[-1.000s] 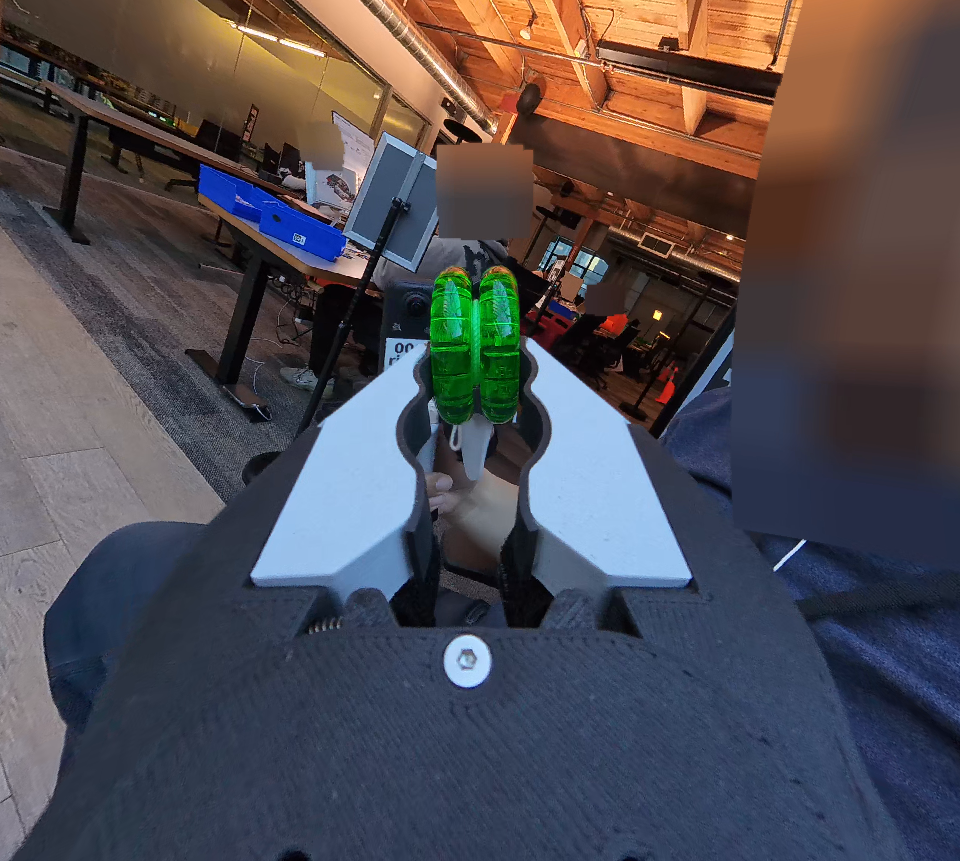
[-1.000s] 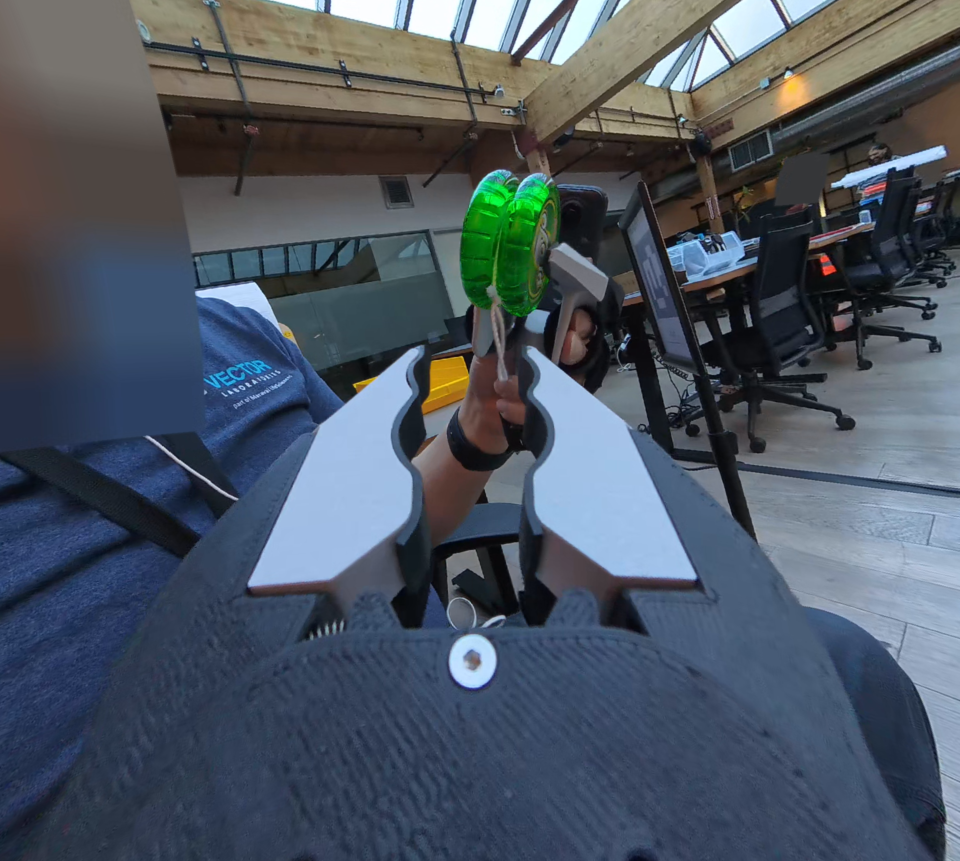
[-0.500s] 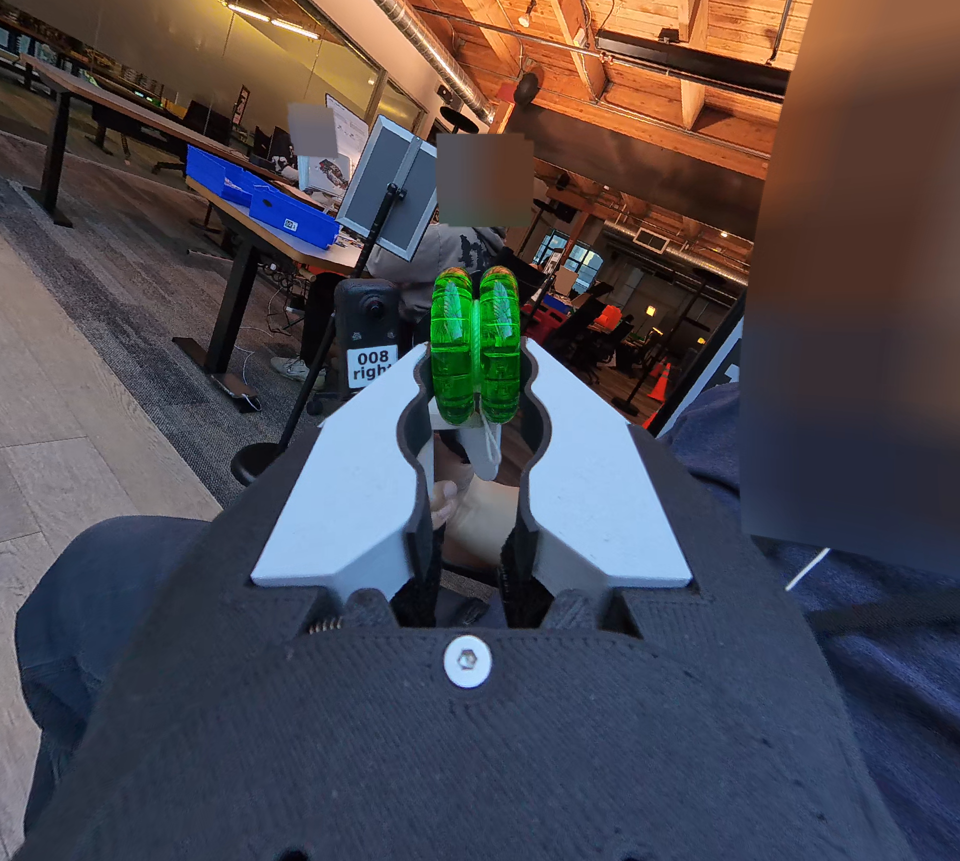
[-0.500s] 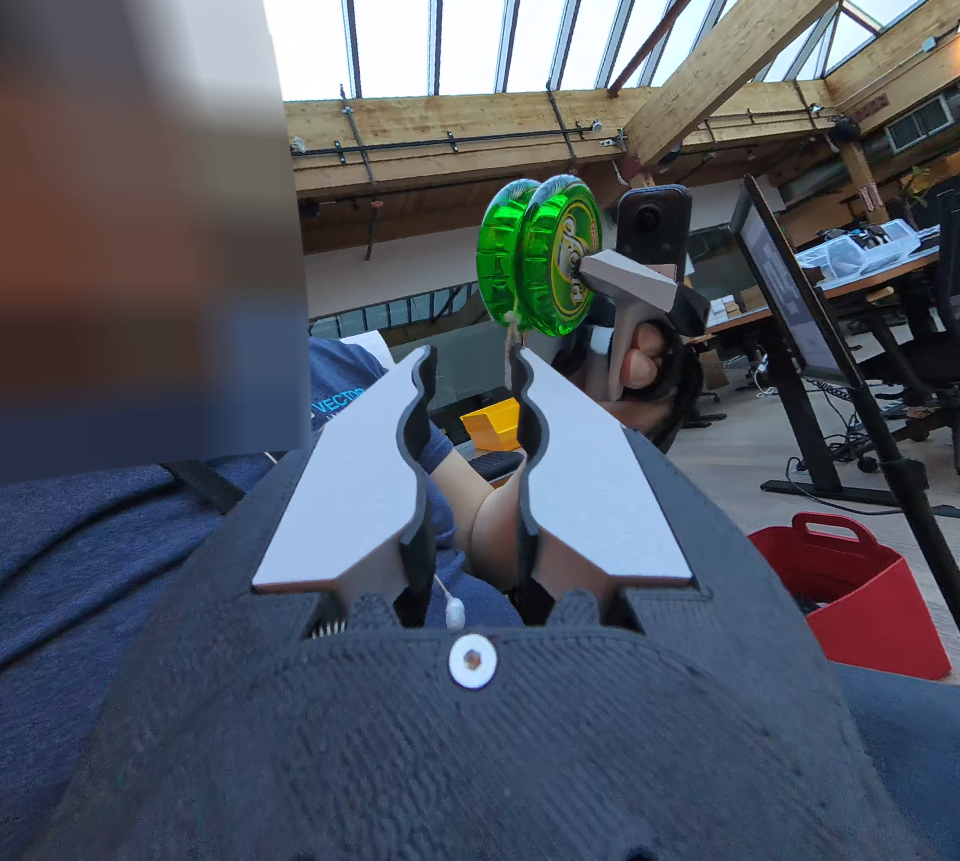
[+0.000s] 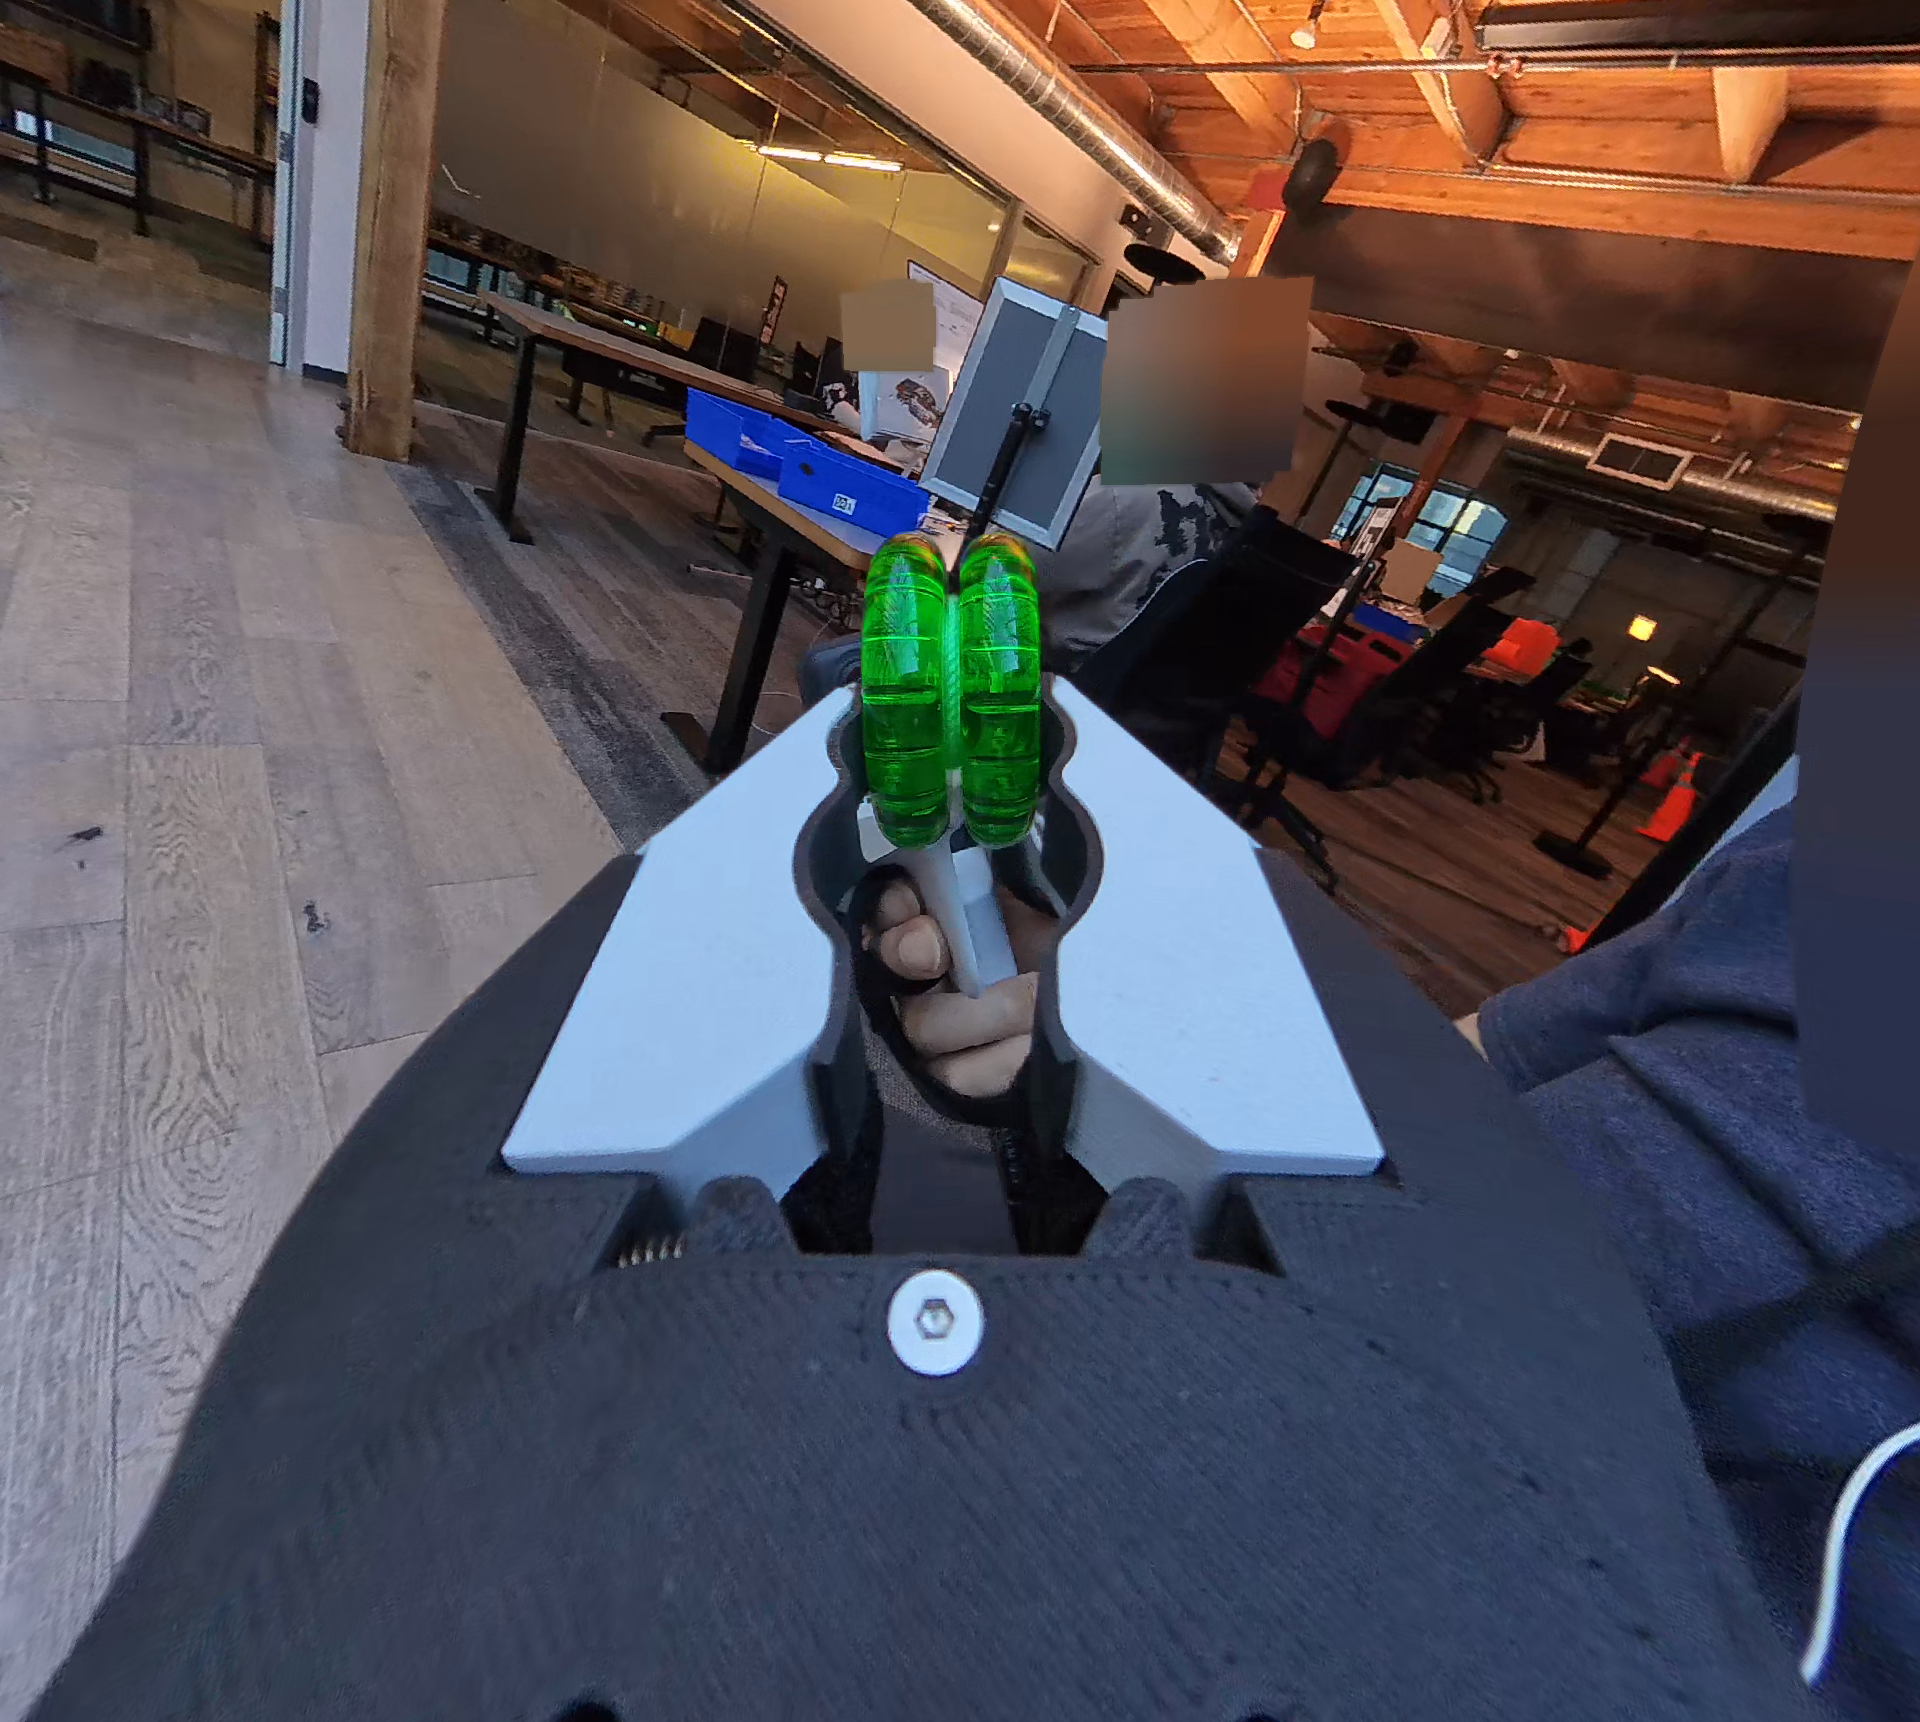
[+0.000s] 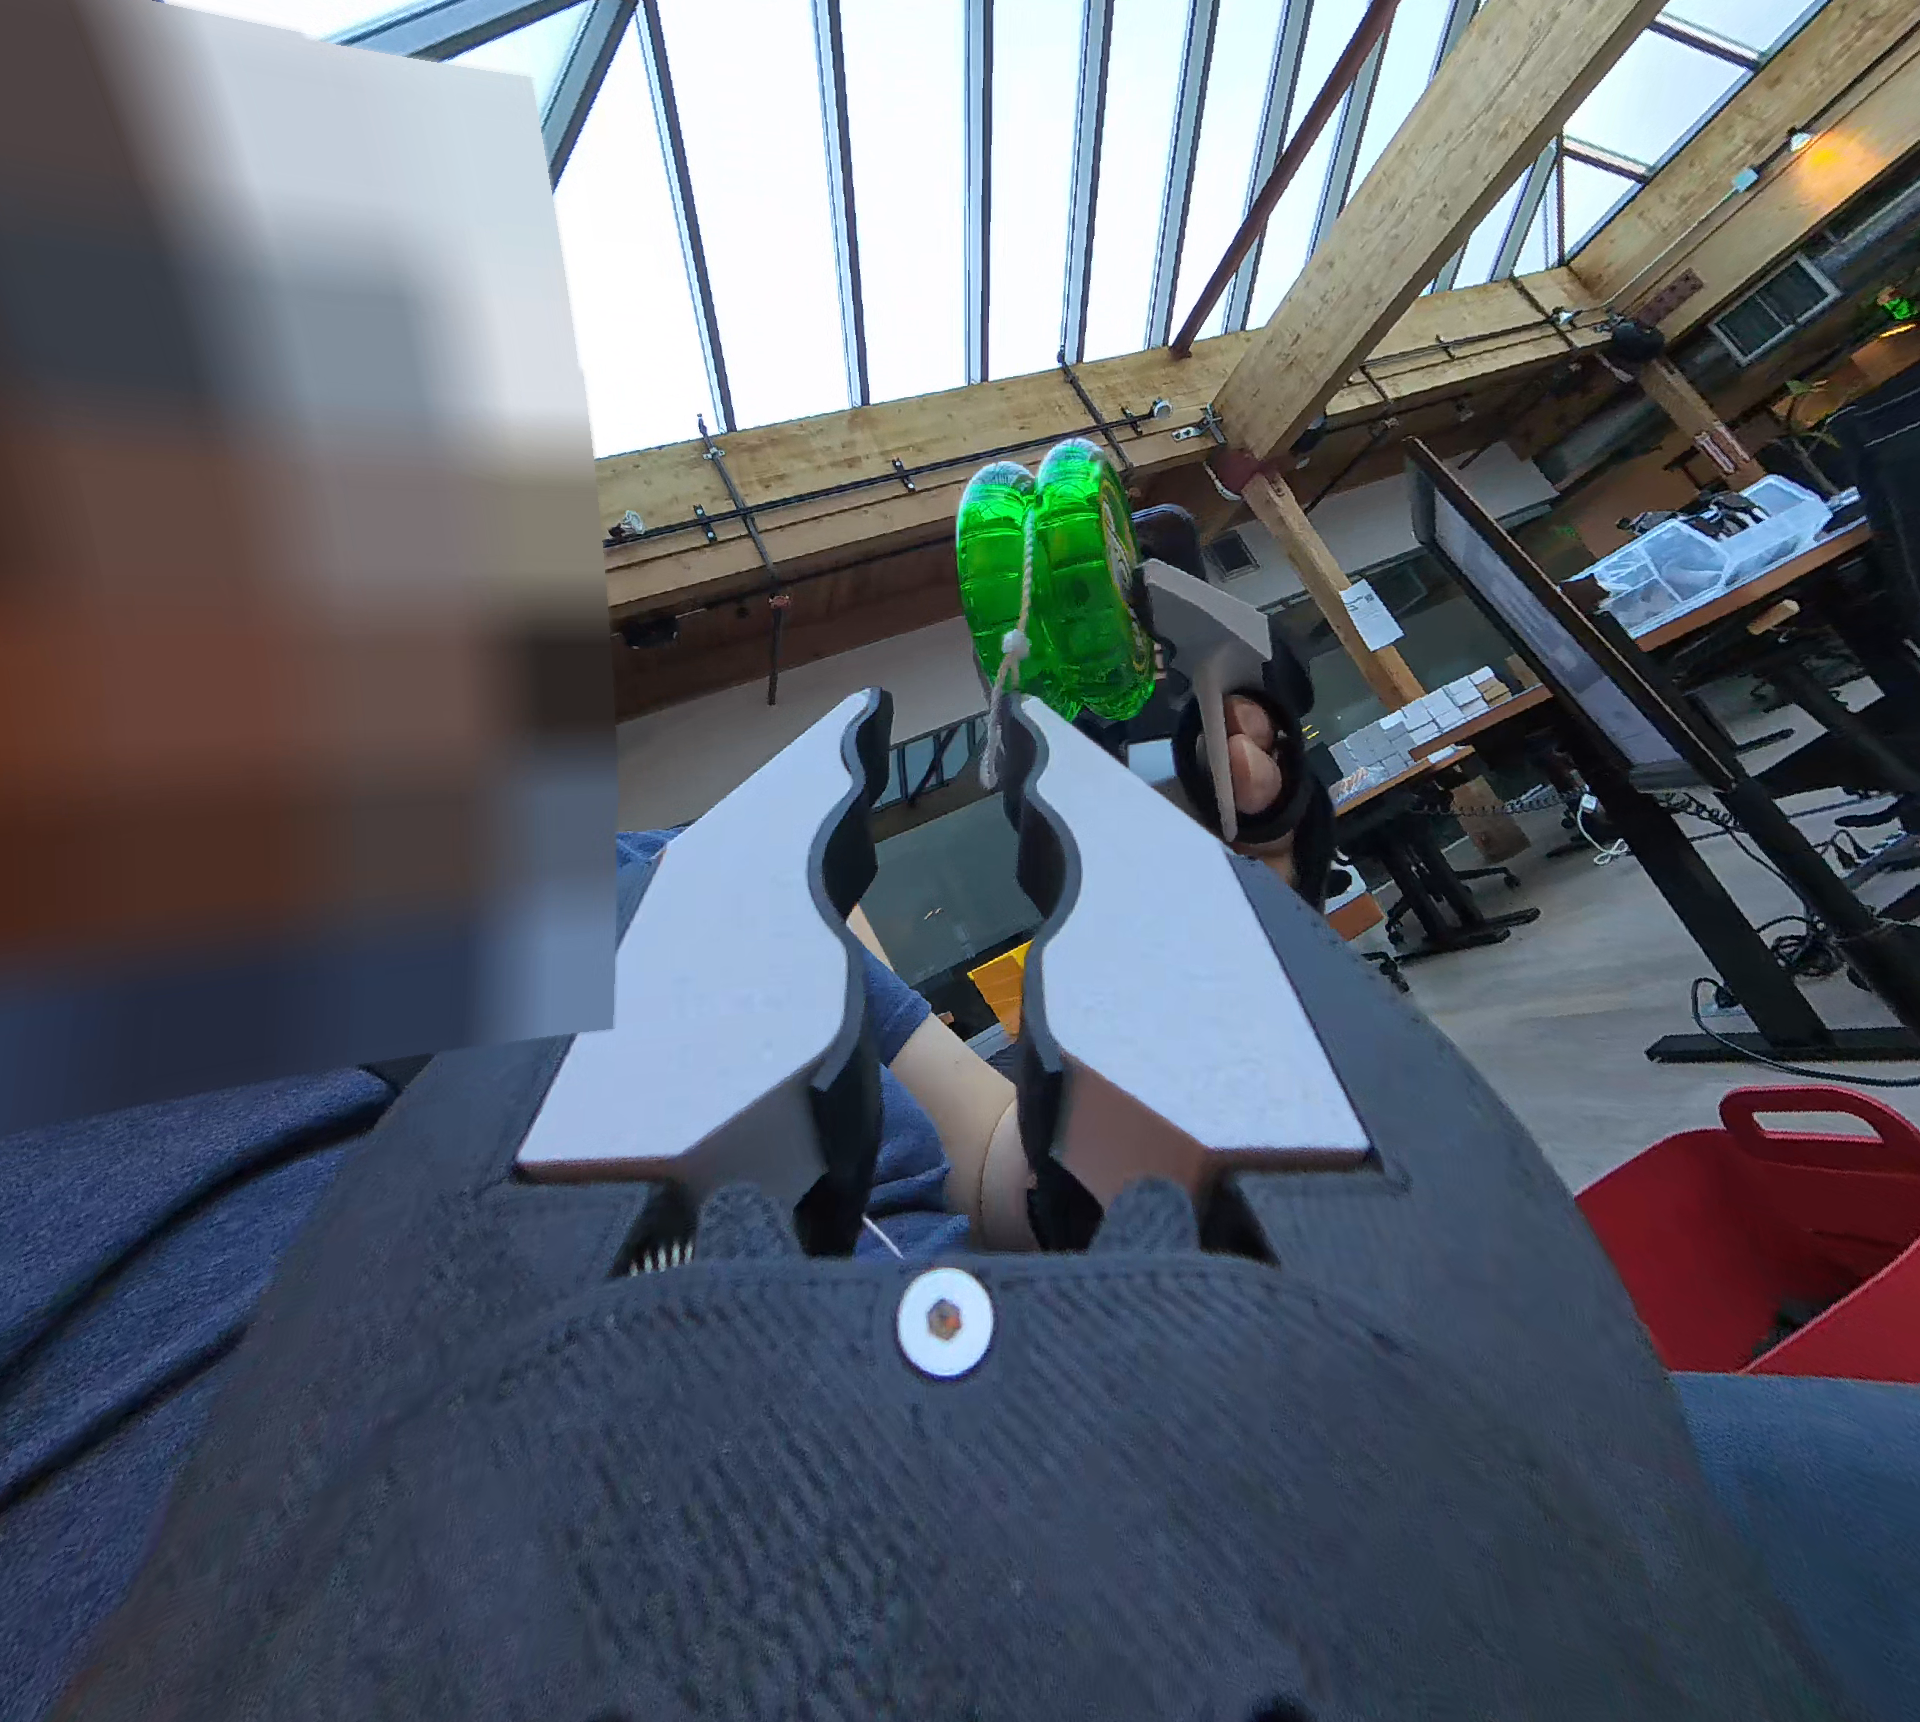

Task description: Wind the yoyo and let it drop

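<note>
A clear green yoyo (image 5: 904,685) stands on edge, pinched between the fingertips of my left gripper (image 5: 951,716), which is shut on it. Behind it, a finger of the right gripper (image 5: 971,924) and the hand holding it show through the gap. In the right wrist view the yoyo (image 6: 1049,592) sits just above and beyond my right gripper (image 6: 954,711), held by the left gripper's finger (image 6: 1205,623). The white string (image 6: 1010,654) hangs from the yoyo's groove down past the right fingertip. The right jaws stand a narrow gap apart.
My blue-shirted torso (image 6: 156,1257) is close on one side. A red bin (image 6: 1766,1236) sits low on the right. Desks with blue bins (image 5: 831,472), a monitor on a stand (image 5: 1023,410), a seated person (image 5: 1143,550) and a wooden post (image 5: 400,114) lie farther off.
The right gripper has tilted upward and moved around below the yoyo, its jaws narrower than a second ago. The left gripper keeps hold of the yoyo while its view swings left.
</note>
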{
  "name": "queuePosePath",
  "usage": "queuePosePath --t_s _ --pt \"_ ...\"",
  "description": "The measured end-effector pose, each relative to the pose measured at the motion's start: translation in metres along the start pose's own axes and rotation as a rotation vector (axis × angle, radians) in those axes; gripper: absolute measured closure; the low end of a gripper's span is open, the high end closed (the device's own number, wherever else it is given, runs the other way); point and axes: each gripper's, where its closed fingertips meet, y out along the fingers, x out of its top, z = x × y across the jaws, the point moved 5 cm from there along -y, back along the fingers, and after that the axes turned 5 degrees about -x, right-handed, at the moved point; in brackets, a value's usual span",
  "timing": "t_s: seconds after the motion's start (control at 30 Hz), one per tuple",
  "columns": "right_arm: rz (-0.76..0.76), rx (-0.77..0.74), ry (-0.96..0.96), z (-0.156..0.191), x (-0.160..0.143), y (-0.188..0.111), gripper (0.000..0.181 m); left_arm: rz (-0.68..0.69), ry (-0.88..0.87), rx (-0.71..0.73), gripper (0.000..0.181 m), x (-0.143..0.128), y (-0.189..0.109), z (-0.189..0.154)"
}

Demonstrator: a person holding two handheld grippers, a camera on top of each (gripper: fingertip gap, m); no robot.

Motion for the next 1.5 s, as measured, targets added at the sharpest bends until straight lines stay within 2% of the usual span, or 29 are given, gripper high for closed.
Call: queuePosePath --t_s 0.03,0.5,1.07,1.5 --pt "-0.005 -0.002 0.004 0.001 0.000 0.000 0.162 0.003 0.013 0.013 0.153 0.000 0.000 0.000" --pt "-0.039 -0.117 -0.118 -0.002 0.007 -0.004 0.170 0.048 0.070 0.151 0.152 -0.008 0.001 0.007" --pt "-0.021 -0.208 -0.246 -0.002 0.011 -0.007 0.169 0.019 0.014 0.130 0.152 -0.007 0.002 0.005" --pt "-0.030 -0.168 -0.242 0.003 0.011 -0.006 0.170 0.004 -0.030 0.119 0.152 -0.008 0.002 0.007"
